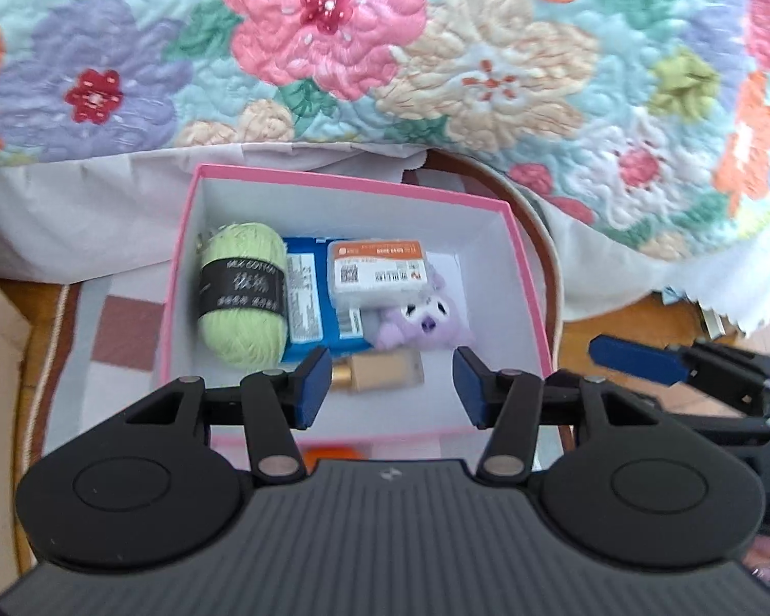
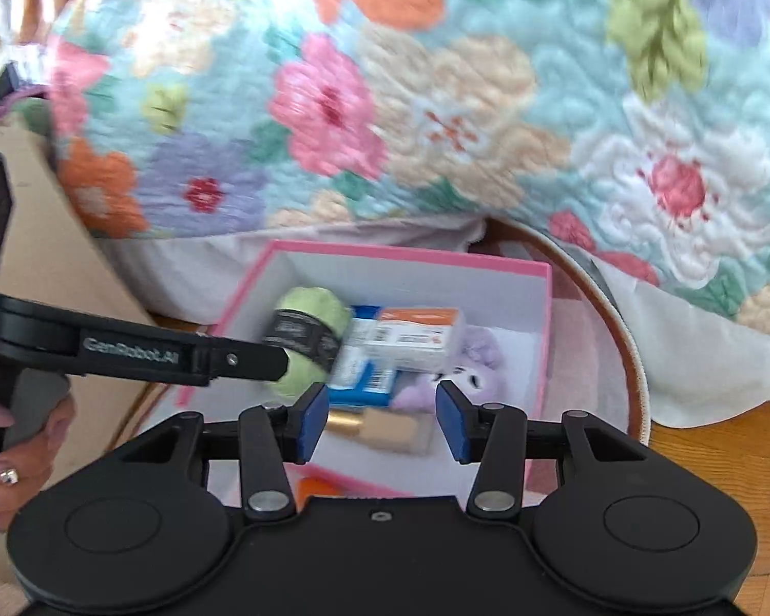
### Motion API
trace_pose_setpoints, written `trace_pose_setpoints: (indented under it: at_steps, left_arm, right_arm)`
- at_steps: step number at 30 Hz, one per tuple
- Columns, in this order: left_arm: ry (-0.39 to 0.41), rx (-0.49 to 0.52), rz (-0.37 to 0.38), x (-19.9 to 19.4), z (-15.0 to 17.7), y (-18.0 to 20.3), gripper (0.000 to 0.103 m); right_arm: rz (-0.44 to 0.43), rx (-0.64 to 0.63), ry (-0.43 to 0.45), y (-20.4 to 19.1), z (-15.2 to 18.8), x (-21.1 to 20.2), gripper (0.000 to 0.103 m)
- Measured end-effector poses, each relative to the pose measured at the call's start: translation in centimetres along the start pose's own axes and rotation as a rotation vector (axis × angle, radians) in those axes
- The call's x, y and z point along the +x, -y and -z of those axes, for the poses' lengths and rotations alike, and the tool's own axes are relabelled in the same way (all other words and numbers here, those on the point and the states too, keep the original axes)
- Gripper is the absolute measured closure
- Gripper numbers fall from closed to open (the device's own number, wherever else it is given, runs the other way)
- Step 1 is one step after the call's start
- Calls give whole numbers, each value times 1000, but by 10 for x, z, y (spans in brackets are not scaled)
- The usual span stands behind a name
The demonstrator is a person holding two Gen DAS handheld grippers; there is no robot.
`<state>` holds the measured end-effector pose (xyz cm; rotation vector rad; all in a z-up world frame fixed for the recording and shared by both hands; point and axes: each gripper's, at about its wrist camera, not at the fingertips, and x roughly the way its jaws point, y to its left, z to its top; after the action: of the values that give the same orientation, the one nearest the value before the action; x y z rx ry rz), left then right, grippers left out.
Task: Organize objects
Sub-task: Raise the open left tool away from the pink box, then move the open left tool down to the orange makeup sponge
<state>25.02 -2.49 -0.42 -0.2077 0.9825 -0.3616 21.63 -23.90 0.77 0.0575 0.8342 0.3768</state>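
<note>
Both jaws stand partly open and empty above the pink box.
Left gripper and right gripper hover over it; yarn, plush toy and packets already lie packed inside, apparently sorted together.

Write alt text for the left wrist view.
An open pink box holds green yarn, a blue packet, a labelled white case, a purple plush toy and a tan bottle. The left tongs hang open and empty above it, before a floral quilt.
</note>
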Motion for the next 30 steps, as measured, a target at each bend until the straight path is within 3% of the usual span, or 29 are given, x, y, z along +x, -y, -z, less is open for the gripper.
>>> trace_pose_setpoints:
  at_steps: [9, 14, 23, 30]
  left_arm:
    - [9, 66, -7, -77, 32, -4, 48]
    - [18, 72, 0, -98, 53, -12, 47]
    - [-13, 28, 42, -85, 92, -28, 47]
    - [-32, -16, 67, -49, 112, -40, 47]
  right_arm:
    - [-49, -114, 66, -47, 18, -73, 47]
    - [-66, -154, 66, -62, 34, -95, 46]
    - [-94, -210, 30, -83, 66, -98, 44]
    - [-123, -231, -72, -85, 89, -60, 42]
